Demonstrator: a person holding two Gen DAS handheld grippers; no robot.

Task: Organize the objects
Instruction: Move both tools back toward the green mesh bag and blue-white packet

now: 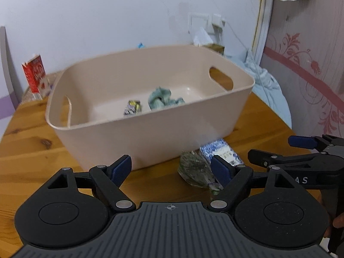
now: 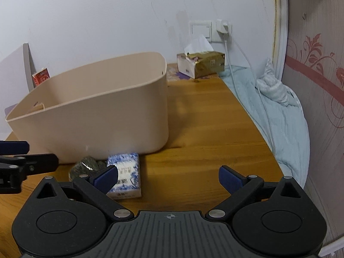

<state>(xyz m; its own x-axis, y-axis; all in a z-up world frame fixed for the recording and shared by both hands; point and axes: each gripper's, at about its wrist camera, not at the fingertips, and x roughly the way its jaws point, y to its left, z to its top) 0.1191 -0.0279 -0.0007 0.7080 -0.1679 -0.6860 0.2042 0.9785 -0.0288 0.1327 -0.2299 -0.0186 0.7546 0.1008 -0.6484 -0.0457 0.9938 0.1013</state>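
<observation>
Two items remained outside the bin (image 1: 150, 137): a crinkly dark foil packet (image 1: 193, 169) and a blue-and-white carton (image 2: 126, 172), both on the wooden table (image 2: 204, 129) against its front wall. A cloth (image 1: 163, 97) and a wrapper (image 1: 132, 106) already lay inside. My left gripper (image 1: 172, 167) and right gripper (image 2: 169, 177) both hung wide apart, empty. I judged the next pick was the carton; it called for shifting the right gripper left.

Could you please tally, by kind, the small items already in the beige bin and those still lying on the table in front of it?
In the beige bin:
Crumpled teal cloth: 1
Small printed packet: 1
On the wooden table:
Blue-and-white tissue pack: 1
Dark green wrapped packet: 1
Total: 4
</observation>
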